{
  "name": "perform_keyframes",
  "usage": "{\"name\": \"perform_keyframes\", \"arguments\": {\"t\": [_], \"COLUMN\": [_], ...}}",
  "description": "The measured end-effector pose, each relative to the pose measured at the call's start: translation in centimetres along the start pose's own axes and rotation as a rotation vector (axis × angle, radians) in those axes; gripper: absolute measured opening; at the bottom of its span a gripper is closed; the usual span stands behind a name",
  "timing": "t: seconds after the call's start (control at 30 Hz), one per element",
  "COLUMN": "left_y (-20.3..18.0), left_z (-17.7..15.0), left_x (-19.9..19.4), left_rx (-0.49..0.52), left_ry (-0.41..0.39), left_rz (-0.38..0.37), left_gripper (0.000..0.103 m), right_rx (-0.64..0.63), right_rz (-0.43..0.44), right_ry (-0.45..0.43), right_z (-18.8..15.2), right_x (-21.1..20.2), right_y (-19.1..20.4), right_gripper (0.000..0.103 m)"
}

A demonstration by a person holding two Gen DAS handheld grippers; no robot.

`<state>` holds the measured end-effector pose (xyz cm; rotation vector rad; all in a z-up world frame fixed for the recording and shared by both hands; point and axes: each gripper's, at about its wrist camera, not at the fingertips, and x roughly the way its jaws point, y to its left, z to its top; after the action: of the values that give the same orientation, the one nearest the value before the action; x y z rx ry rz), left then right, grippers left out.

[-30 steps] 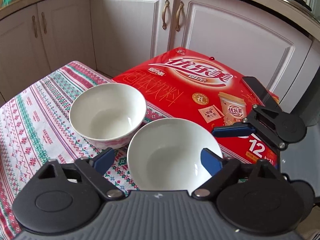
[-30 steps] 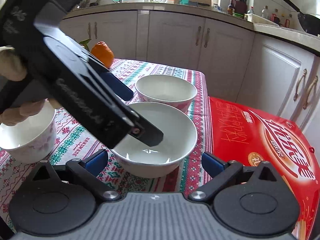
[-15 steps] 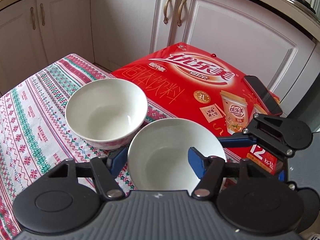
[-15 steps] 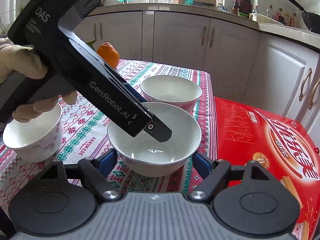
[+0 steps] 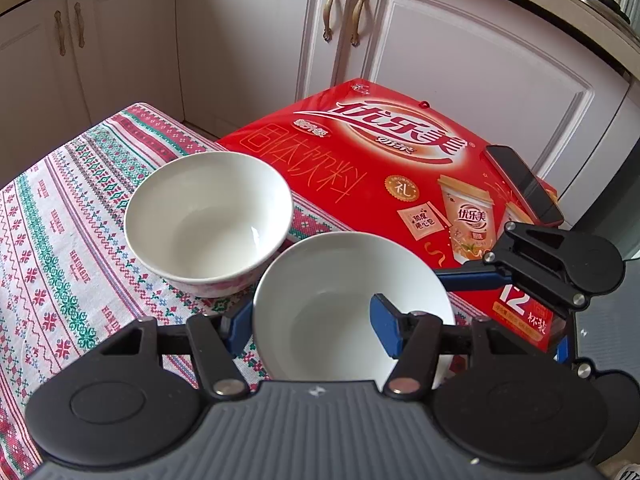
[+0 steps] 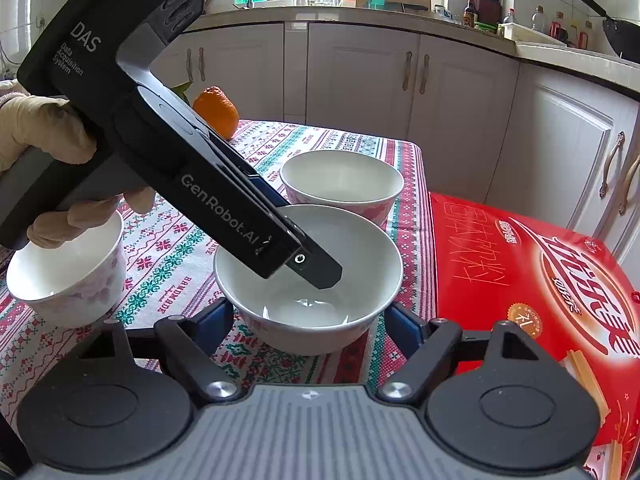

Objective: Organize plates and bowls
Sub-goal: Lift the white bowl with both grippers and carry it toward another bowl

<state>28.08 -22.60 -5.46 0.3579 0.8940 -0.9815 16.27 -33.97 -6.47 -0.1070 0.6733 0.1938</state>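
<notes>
A white bowl sits on the patterned tablecloth; it also shows in the right wrist view. My left gripper is shut on its near rim, one finger inside and one outside. My right gripper straddles the same bowl from the other side, its blue pads close to the bowl's walls; contact is unclear. A second white bowl stands just beyond, touching or nearly touching the first; it also shows in the right wrist view. A third bowl stands at the left.
A red drink carton lies beside the table with a phone on it. An orange sits at the table's far side. White cabinets stand behind. The tablecloth edge runs close to the bowls.
Both grippers have closed in on the near bowl: the left fingers narrowed onto its rim, the right fingers narrowed around its sides. The bowls have not moved.
</notes>
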Motion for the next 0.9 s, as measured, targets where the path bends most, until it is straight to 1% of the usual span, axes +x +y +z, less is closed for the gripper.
{"name": "perform_keyframes", "arguments": {"t": [0.37,0.67,0.9], "left_y": [-0.6,-1.9,-2.8], "left_z": [-0.6,-1.5,-3.0], "left_x": [-1.1,-4.0,-6.5], "left_rx": [0.003,0.0,-0.009], "left_ry": [-0.006,-0.039,-0.059], "left_rz": [-0.003,0.003,0.028], "left_gripper": [0.06,0.06,0.061], "right_rx": [0.001,0.0,-0.008], "right_rz": [0.014,0.034,0.066], "right_ry": [0.01,0.008,-0.003], "right_z": [0.3,0.6,0.7], "right_x": [-0.8,-2.9,-4.5], "right_y": [0.4,1.4,2.8], "right_gripper": [0.086,0.086,0.086]}}
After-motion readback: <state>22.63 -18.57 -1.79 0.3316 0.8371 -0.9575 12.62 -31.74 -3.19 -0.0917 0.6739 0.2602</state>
